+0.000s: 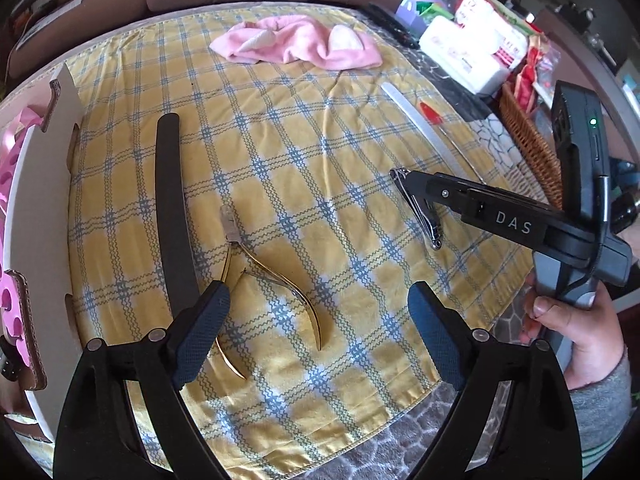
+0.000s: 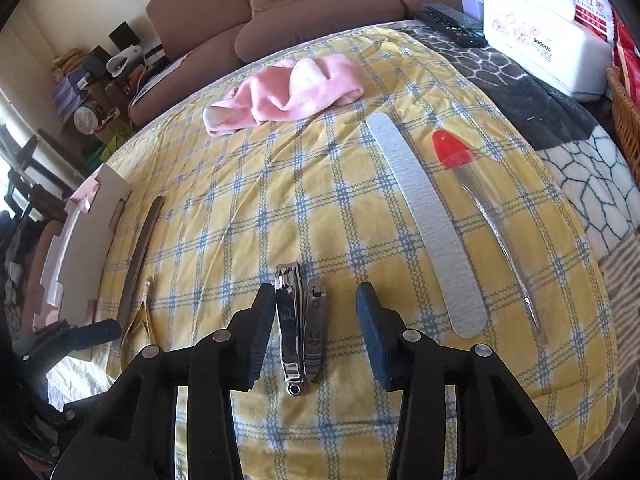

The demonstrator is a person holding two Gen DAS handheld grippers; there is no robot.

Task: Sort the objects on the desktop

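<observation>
Clippers, two shiny ones side by side, lie on the yellow checked cloth over the worktop, at 6 o'clock in the right wrist view. The right claw sits half-wide around them, its left pad touching, its right pad apart. Picking them up looks like the step now. Next it should squeeze, then lift. The left claw hangs wide over gold nippers, holding nothing.
</observation>
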